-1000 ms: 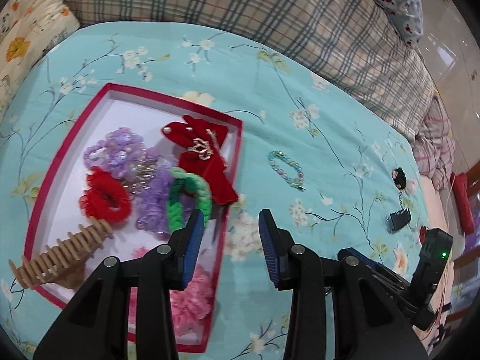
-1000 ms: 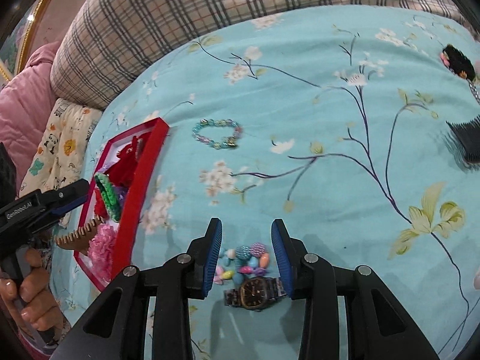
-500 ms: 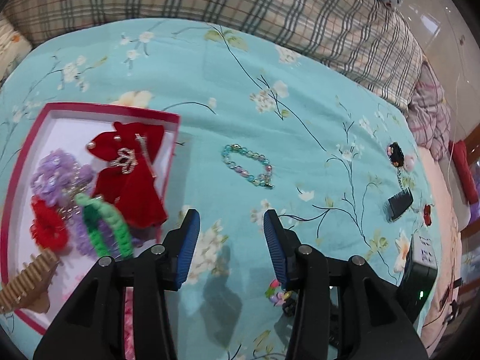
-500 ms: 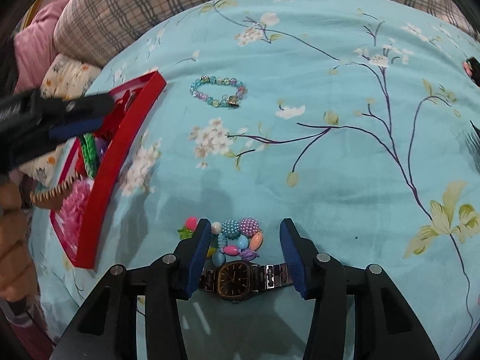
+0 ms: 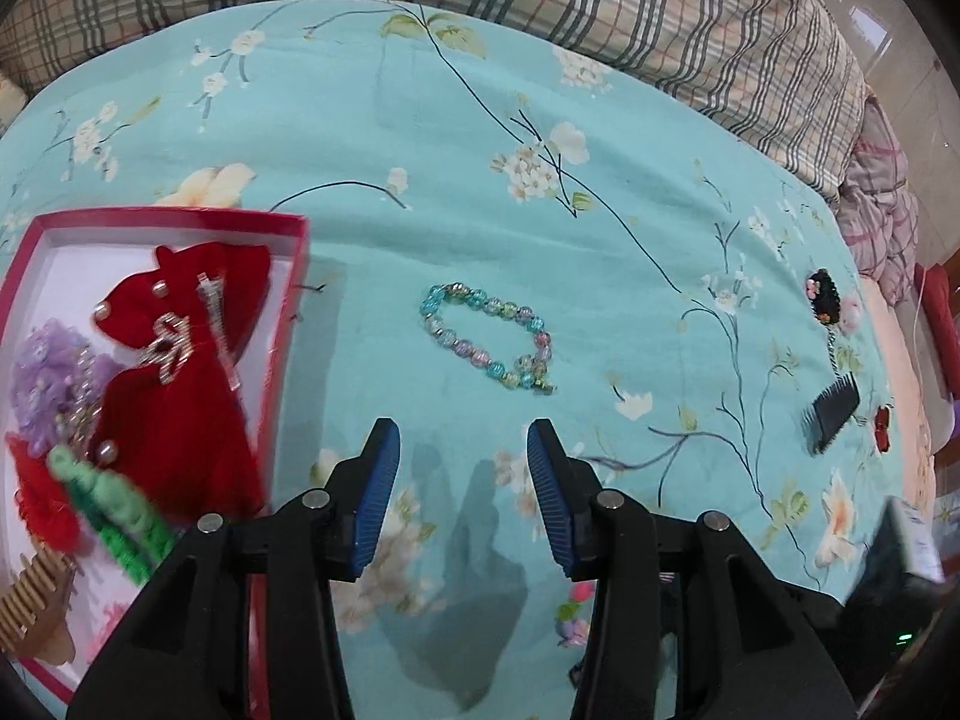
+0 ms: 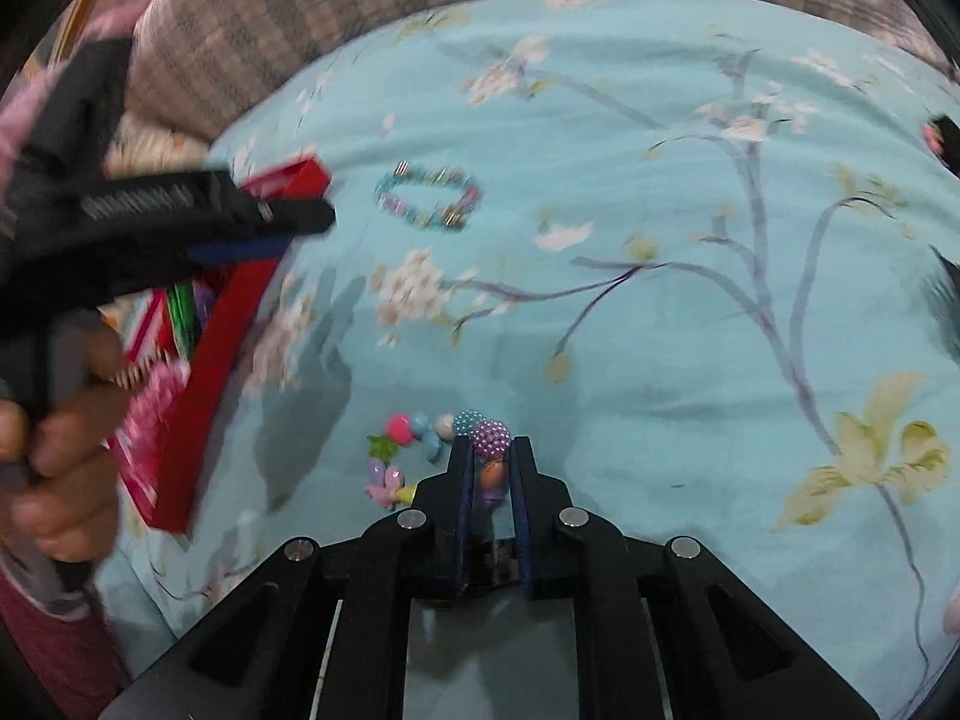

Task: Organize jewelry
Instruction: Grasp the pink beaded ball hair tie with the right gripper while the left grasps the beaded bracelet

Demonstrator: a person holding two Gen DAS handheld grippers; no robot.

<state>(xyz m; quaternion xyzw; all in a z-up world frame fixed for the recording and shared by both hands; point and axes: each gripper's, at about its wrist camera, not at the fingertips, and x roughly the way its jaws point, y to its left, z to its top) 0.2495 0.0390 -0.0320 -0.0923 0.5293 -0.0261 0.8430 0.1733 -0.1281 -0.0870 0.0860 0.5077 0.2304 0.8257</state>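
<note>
Beads [image 6: 480,441] near you sit clenched in your right gripper [image 6: 491,468], whose jaws have just been closing. They look light, loose, slippery; lift gently. Left gripper [image 5: 459,483] hangs released near bracelet [image 5: 489,336].

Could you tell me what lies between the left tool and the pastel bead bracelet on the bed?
Nothing: in the left wrist view, only bare floral bedspread separates the open left tool from the bracelet.
</note>
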